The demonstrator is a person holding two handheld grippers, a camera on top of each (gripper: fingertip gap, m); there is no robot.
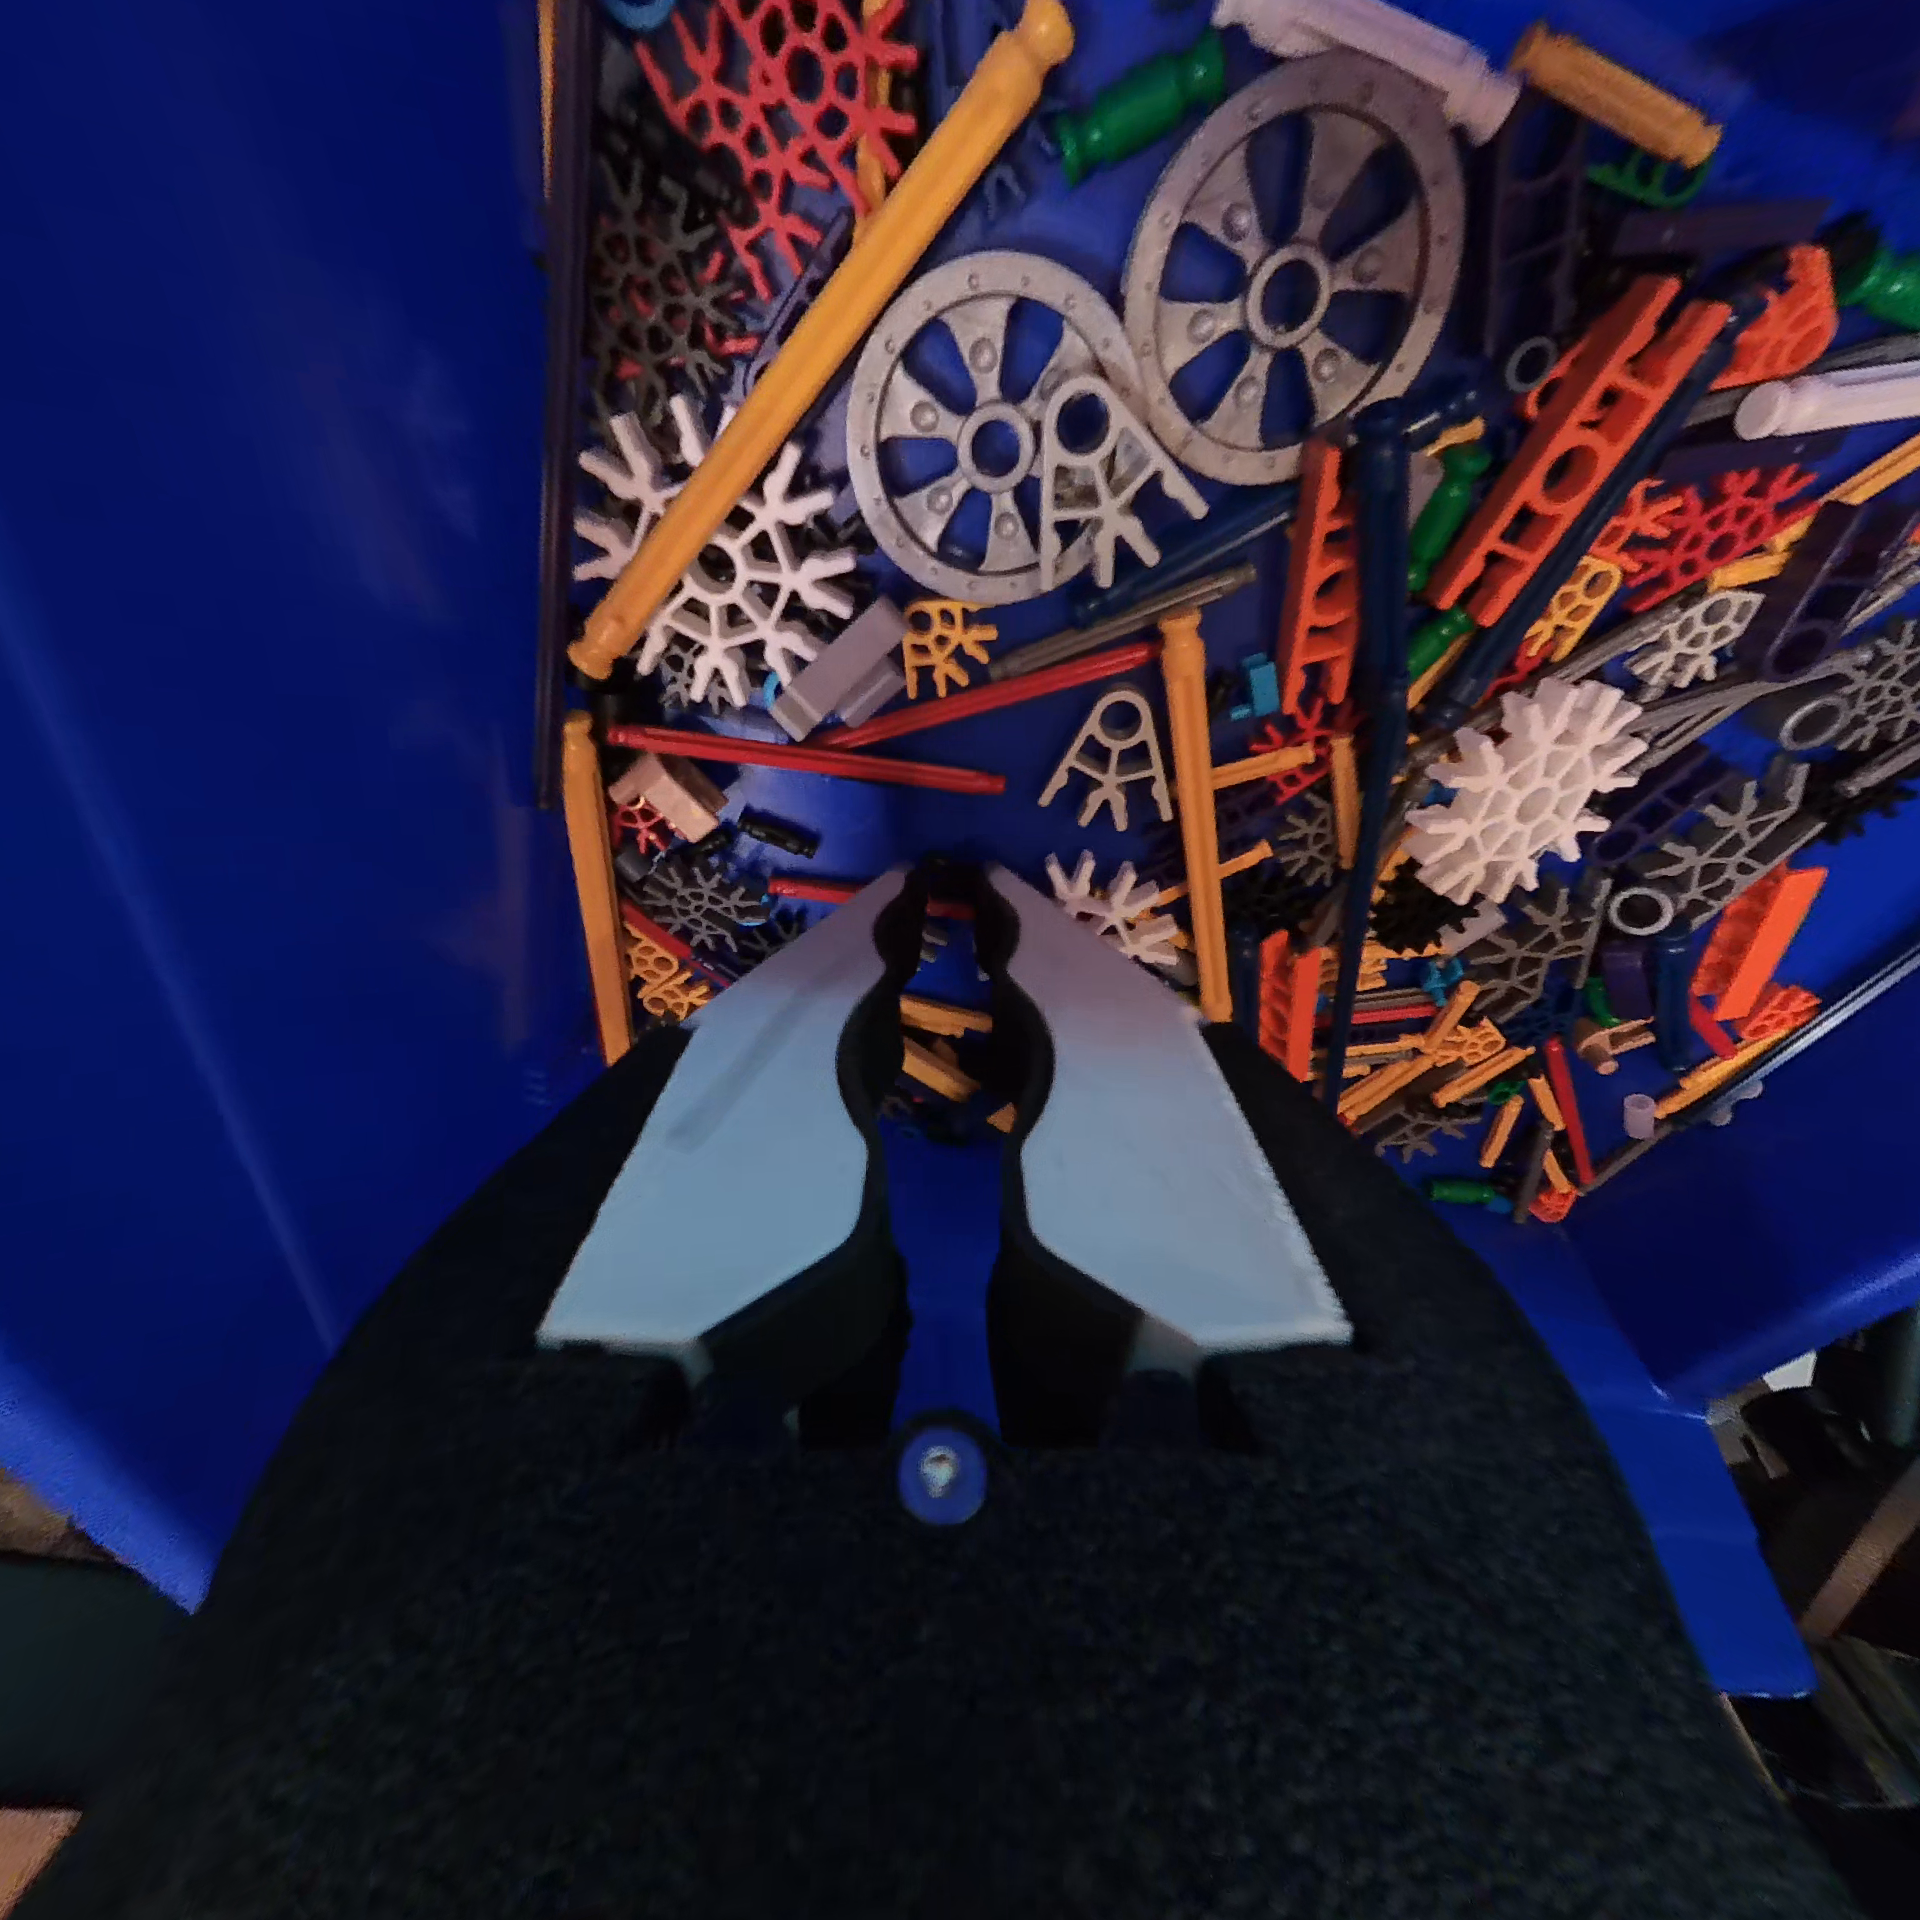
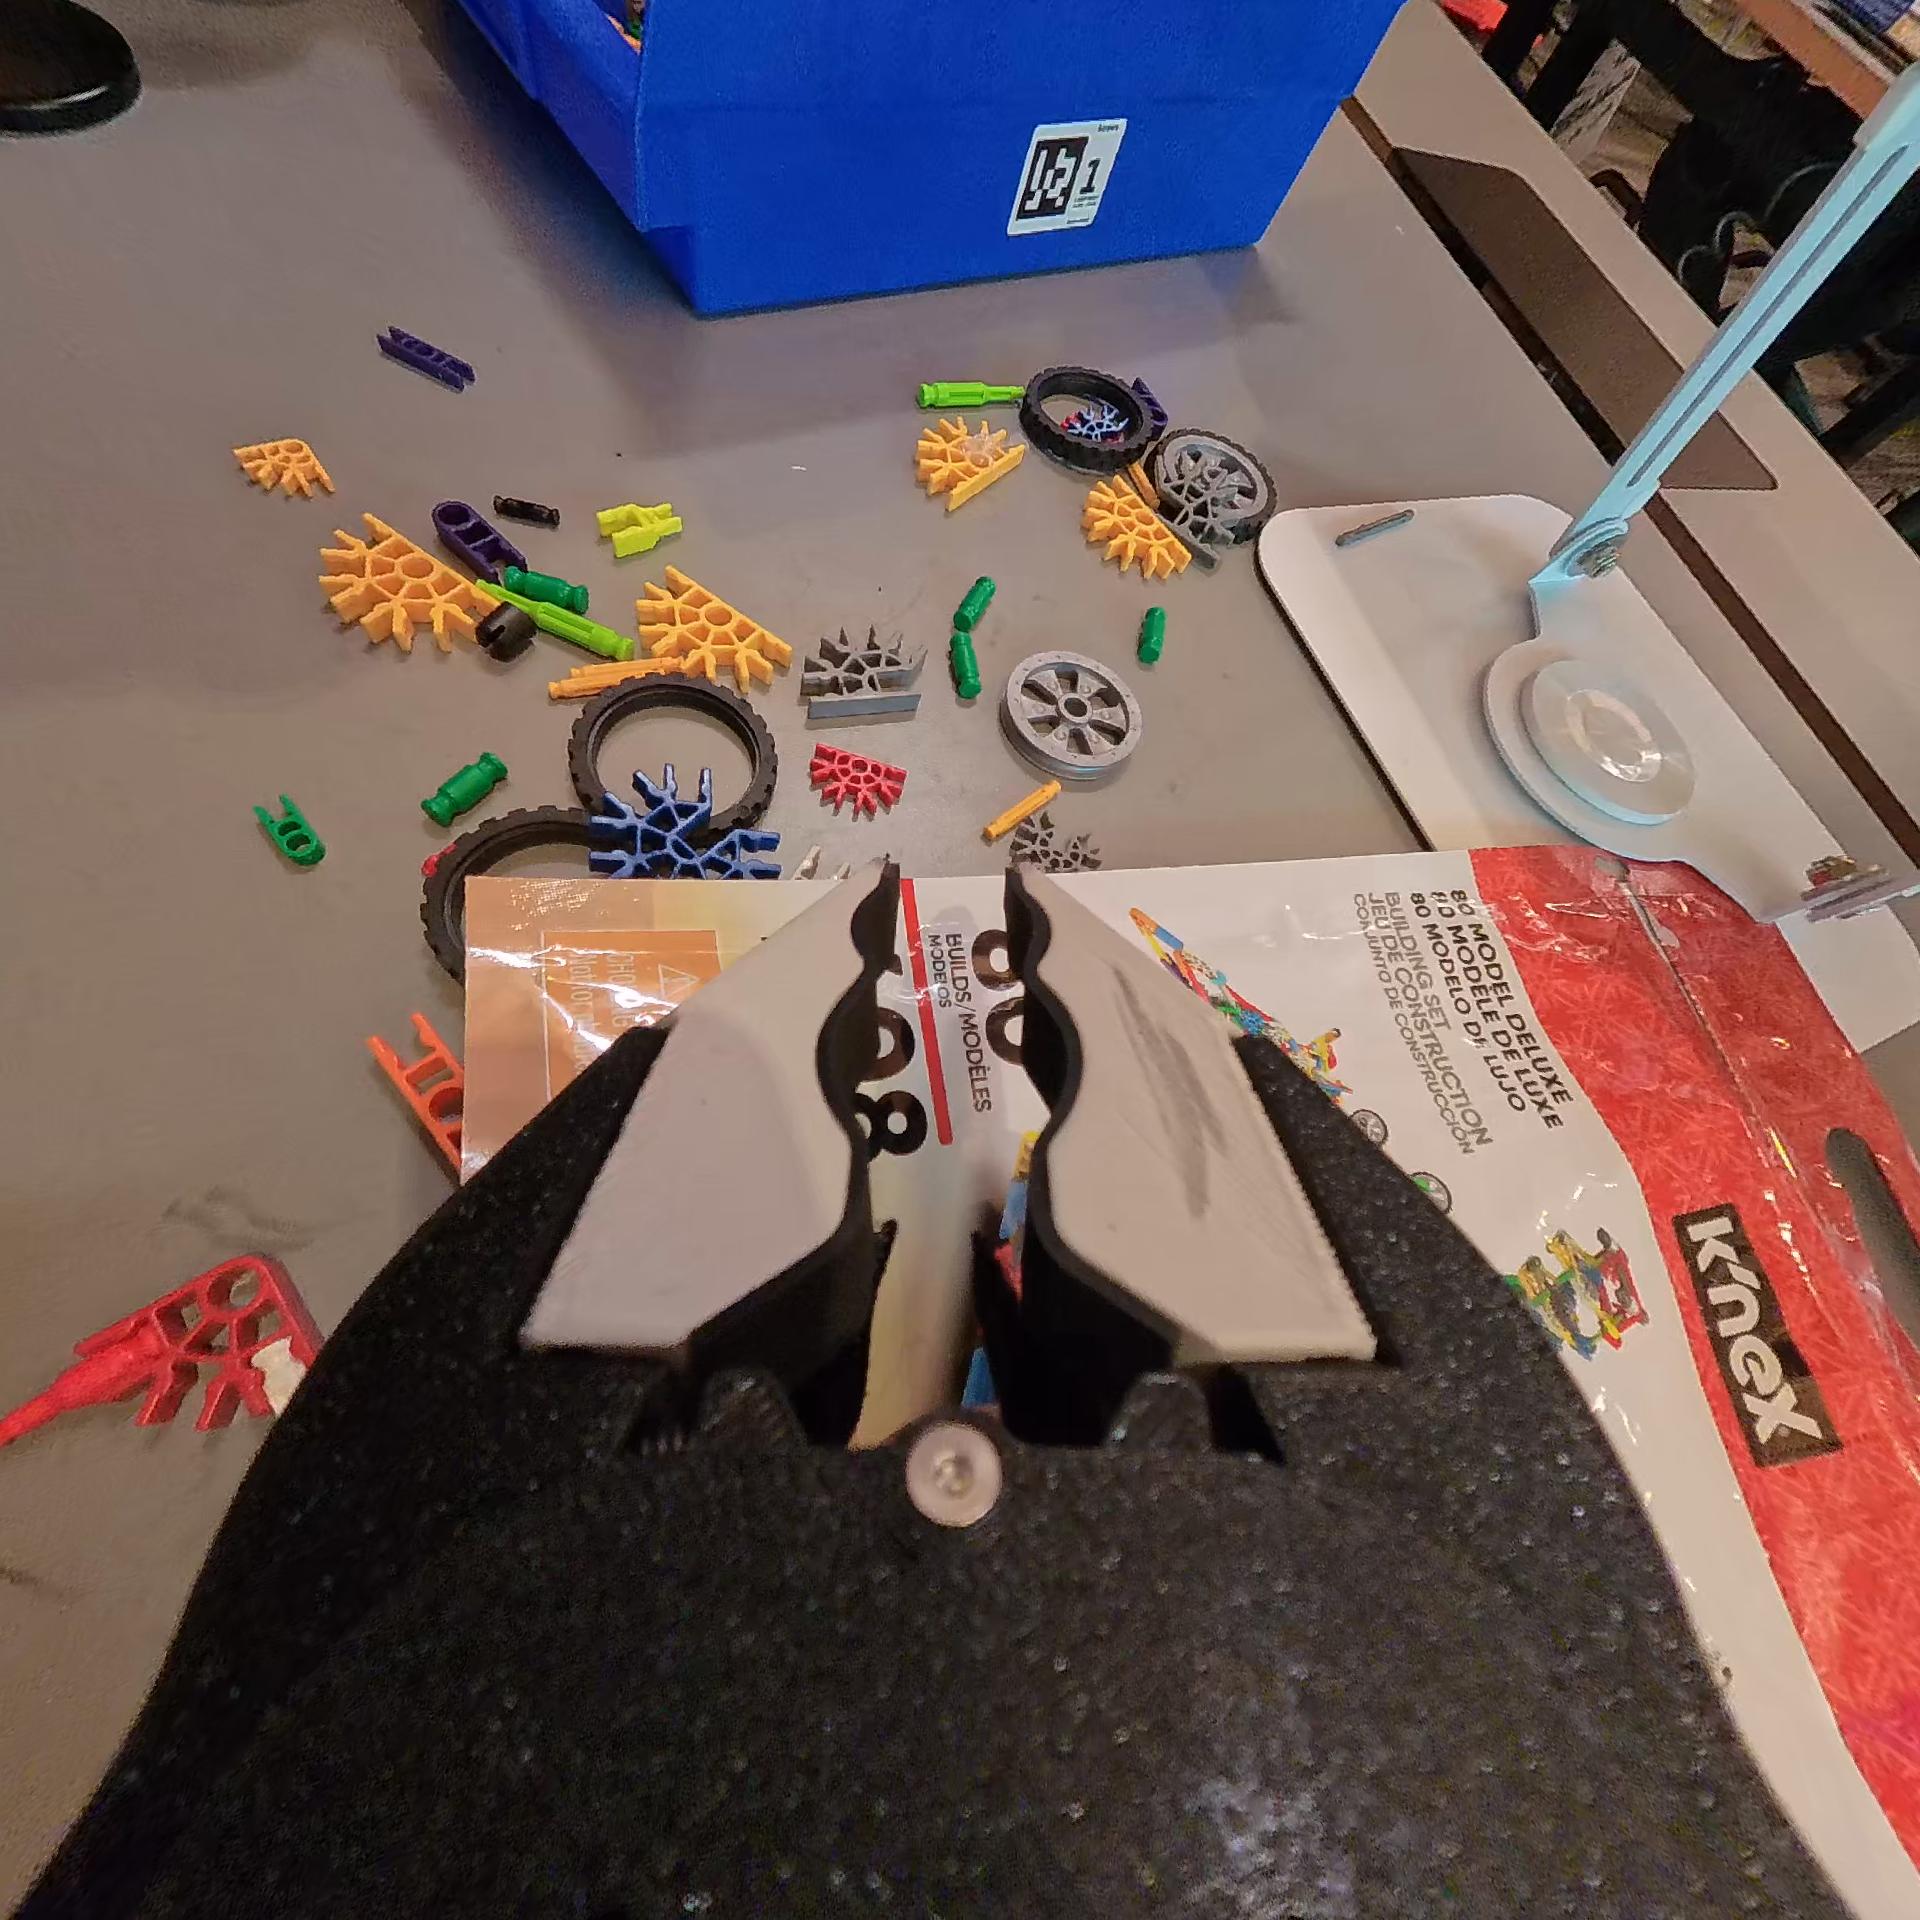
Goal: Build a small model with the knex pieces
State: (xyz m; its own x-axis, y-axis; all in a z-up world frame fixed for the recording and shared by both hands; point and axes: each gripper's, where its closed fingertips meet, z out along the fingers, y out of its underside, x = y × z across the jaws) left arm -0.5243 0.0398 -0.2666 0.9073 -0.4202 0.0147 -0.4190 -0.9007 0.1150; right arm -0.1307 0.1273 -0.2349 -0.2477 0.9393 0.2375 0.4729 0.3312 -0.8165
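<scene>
- Two views logged. Left wrist view: left gripper (image 1: pixel 951 883) reaches down into a blue bin (image 1: pixel 281 623); its tips stand nearly together, with only a narrow slot between them, and nothing is seen clamped there.
- Tips sit just above a heap of small pieces on the bin floor; nearest are a red rod (image 1: pixel 831 889), a white snowflake connector (image 1: pixel 1117 906) and yellow rods (image 1: pixel 940 1060). Contact with the heap cannot be told, as the tips are in shadow.
- Farther up the bin: two silver wheels (image 1: pixel 987 442), (image 1: pixel 1294 281) touching at the rims, a long yellow rod (image 1: pixel 821 343) lying across a white connector (image 1: pixel 727 566), and orange ladder pieces (image 1: pixel 1558 436) at right.
- Right wrist view: right gripper (image 2: pixel 951 883) hovers over a printed bag (image 2: pixel 1455 1039) lying on a grey table (image 2: pixel 156 1091); fingers apart, a clear gap between them, holding nothing.
- Just beyond the tips: a blue connector (image 2: pixel 675 831) lying over a black tyre (image 2: pixel 670 743), a red connector (image 2: pixel 857 777), a silver wheel (image 2: pixel 1070 712).
- Loose yellow connectors (image 2: pixel 400 587) and green rods (image 2: pixel 462 788) are scattered across the table; the blue bin (image 2: pixel 935 156) stands at the far edge, bearing a white sticker (image 2: pixel 1065 177).
- Right side: a white board (image 2: pixel 1382 623) carrying a pale blue stand (image 2: pixel 1714 364).
</scene>
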